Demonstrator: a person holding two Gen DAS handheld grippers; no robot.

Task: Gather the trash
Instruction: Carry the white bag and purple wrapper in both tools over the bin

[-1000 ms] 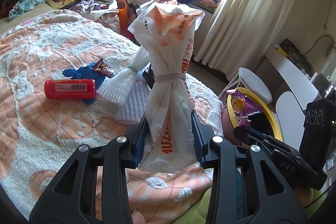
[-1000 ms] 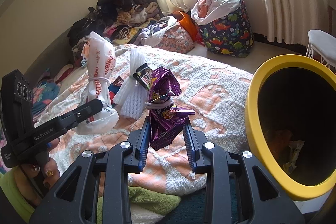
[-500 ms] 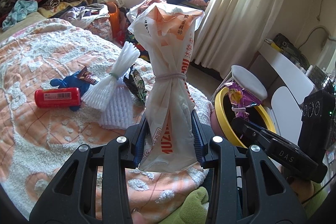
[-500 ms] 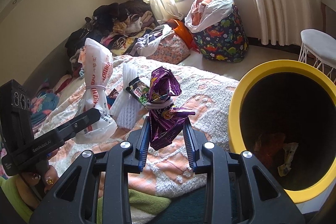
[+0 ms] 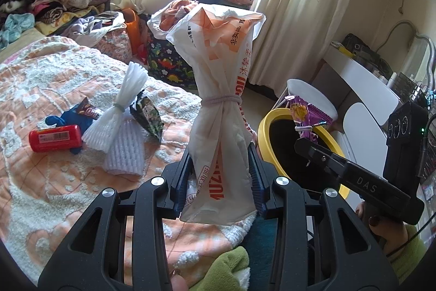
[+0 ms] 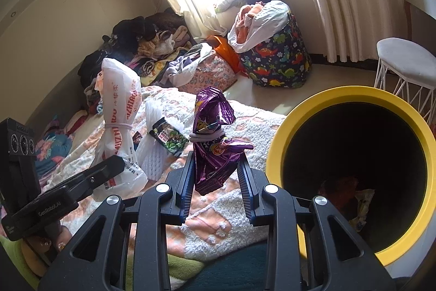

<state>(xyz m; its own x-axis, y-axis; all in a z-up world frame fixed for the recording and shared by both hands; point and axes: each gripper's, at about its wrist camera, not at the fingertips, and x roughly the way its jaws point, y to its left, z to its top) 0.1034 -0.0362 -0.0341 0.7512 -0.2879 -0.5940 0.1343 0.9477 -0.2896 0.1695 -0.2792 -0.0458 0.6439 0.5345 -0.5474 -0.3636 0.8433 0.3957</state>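
Two bundles of trash held near the yellow bin

Left wrist: the left gripper (image 5: 221,172) pinches a crinkly white plastic bag (image 5: 221,111) cinched by a band, above the nubby bedspread (image 5: 41,182).
Right wrist: the right gripper (image 6: 216,176) pinches a shiny purple foil wrapper (image 6: 214,138), just beside the round bin (image 6: 354,168).

The left gripper (image 5: 221,172) with its tied white-and-orange plastic bag (image 5: 222,111) has swung toward the yellow-rimmed round bin (image 5: 263,127); the right gripper (image 6: 216,179), carrying the crumpled purple foil wrapper (image 6: 212,143), has drawn nearer the bin's mouth.
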